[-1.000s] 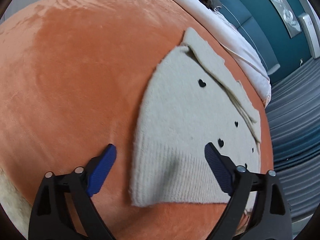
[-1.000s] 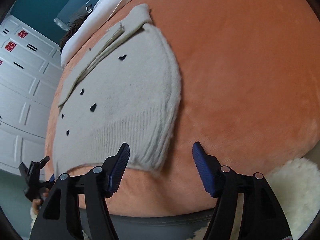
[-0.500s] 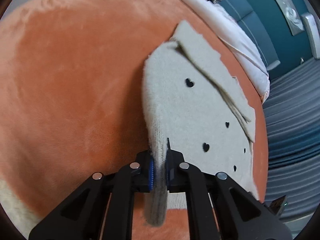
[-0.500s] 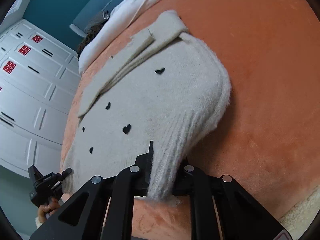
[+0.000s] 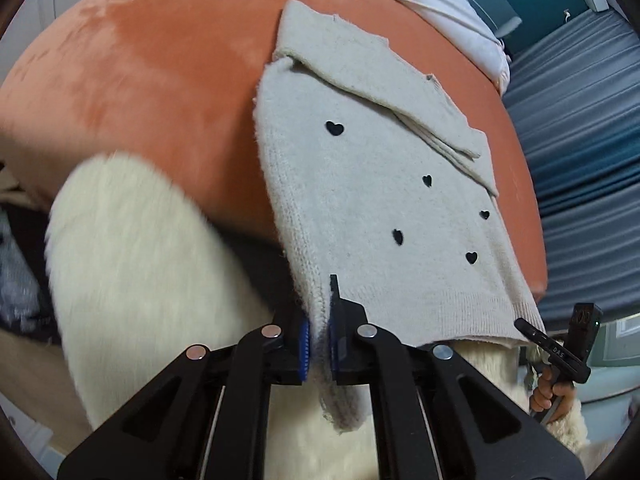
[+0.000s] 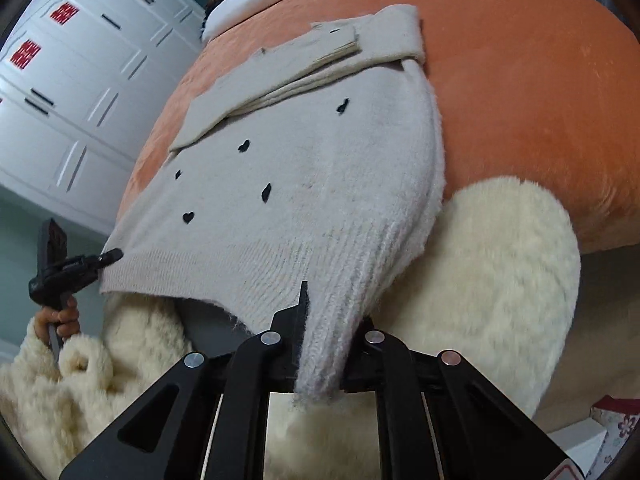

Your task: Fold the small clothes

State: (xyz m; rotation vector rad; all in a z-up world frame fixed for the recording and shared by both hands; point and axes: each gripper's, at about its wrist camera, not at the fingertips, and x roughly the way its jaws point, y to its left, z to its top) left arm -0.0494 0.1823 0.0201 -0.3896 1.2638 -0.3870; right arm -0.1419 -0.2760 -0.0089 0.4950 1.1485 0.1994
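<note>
A small cream knit sweater (image 5: 380, 192) with black hearts lies on an orange plush surface (image 5: 152, 80), its sleeves folded across the top. Its ribbed hem hangs off the near edge. My left gripper (image 5: 317, 344) is shut on the hem's left corner. My right gripper (image 6: 322, 360) is shut on the hem's right corner; the sweater (image 6: 304, 168) stretches away from it. Each gripper shows in the other's view: the right gripper (image 5: 560, 352) at the lower right of the left wrist view, the left gripper (image 6: 72, 264) at the left of the right wrist view.
A fluffy cream garment on the person (image 5: 160, 280) fills the space below the orange edge, and it also shows in the right wrist view (image 6: 480, 280). A white cloth pile (image 5: 440, 8) lies at the far edge. White cabinets (image 6: 72, 80) stand at left.
A second ago both grippers were open over the hem. They shut on its two corners, then pulled the hem back off the near edge of the orange surface.
</note>
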